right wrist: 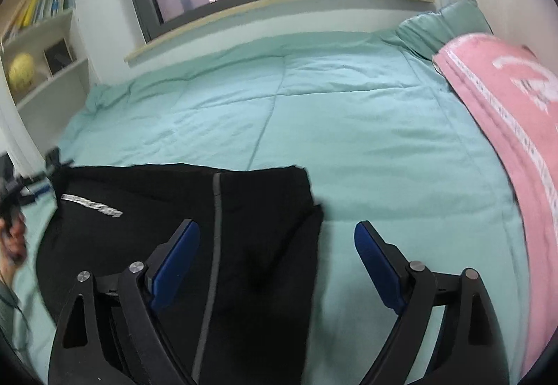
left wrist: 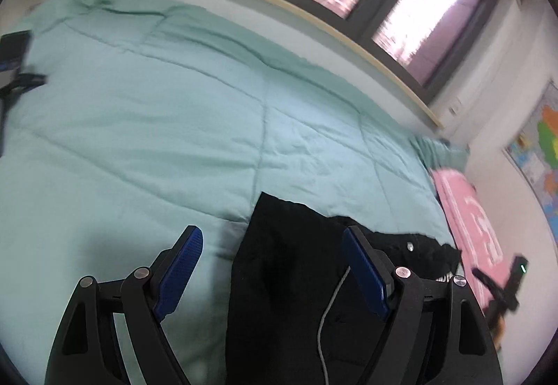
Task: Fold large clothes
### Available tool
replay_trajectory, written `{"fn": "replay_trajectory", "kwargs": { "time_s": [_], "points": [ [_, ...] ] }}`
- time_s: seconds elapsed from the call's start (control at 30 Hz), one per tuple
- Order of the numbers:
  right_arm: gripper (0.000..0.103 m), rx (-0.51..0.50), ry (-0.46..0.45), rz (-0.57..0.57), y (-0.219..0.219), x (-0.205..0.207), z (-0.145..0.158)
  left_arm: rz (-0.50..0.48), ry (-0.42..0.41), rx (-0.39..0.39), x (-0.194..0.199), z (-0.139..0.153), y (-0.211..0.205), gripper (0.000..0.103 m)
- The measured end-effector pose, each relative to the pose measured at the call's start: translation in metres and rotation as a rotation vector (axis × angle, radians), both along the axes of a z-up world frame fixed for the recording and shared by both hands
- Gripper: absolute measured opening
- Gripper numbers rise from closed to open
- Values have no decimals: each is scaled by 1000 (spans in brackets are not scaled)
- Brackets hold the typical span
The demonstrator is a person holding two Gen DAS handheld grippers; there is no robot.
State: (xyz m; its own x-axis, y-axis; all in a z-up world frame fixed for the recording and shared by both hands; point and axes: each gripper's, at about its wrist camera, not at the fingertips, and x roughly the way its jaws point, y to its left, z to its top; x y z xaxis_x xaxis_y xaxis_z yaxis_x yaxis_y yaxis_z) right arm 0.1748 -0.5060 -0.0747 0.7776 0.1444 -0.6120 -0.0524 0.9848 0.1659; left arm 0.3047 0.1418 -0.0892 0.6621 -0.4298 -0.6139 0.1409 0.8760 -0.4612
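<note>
Both jaws stood apart, gripping nothing: left gripper [left wrist: 268,266], right gripper [right wrist: 277,252]. Black garment [right wrist: 181,210] lay on the green quilt [right wrist: 348,112] at 7 o'clock, apparently folded. Risk: a fingertip snagging loose cloth would undo the fold.

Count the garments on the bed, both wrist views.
1: a black garment with a grey stripe, lying on the green quilt near its front edge, below both open grippers. More may lie out of frame.
</note>
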Motion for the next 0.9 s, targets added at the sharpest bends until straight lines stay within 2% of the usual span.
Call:
{"fn": "replay_trajectory", "kwargs": {
  "time_s": [0.03,0.1,0.17,0.2,0.27,0.3,0.37,0.4,0.47,0.53,0.57,0.6,0.63,0.7,0.73,0.77,0.9],
  "points": [
    [93,1,6,-5,-1,5,-2,-67,34,-6,9,-6,-4,83],
    [93,95,6,6,-12,15,-7,-177,103,-21,21,-23,-9,83],
    [93,189,-3,45,-21,20,-12,-208,120,-30,25,-37,-11,83],
    [93,202,-8,60,-22,21,-14,-203,122,-24,28,-44,-9,83],
    [94,148,-13,73,-19,26,-17,-184,124,-52,35,-52,-8,83],
    [94,120,-17,80,-16,27,-18,-187,135,-99,41,-56,-7,83],
    [94,85,-40,111,-10,31,-18,-235,169,-146,51,-62,-15,83],
    [94,56,-46,105,-7,33,-16,-267,178,-127,56,-63,-23,83],
    [102,0,-45,85,-6,43,-16,-289,183,-58,60,-63,-37,83],
    [103,43,22,132,-8,63,-27,-296,199,2,64,-66,-52,83],
    [98,91,78,168,-8,74,-36,-286,206,25,65,-67,-57,81],
    [67,111,104,185,-7,80,-42,-283,204,39,67,-67,-60,59],
    [25,103,119,201,-2,83,-47,-264,173,98,62,-62,-65,35],
    [22,29,95,157,5,76,-45,-241,128,163,56,-55,-68,21],
    [22,-17,40,128,7,64,-36,-221,97,183,49,-47,-66,15],
    [22,-33,1,106,6,54,-26,-211,64,181,40,-37,-62,12],
    [21,-75,-106,66,10,30,19,-155,-119,130,9,24,-47,11]
  ]
}}
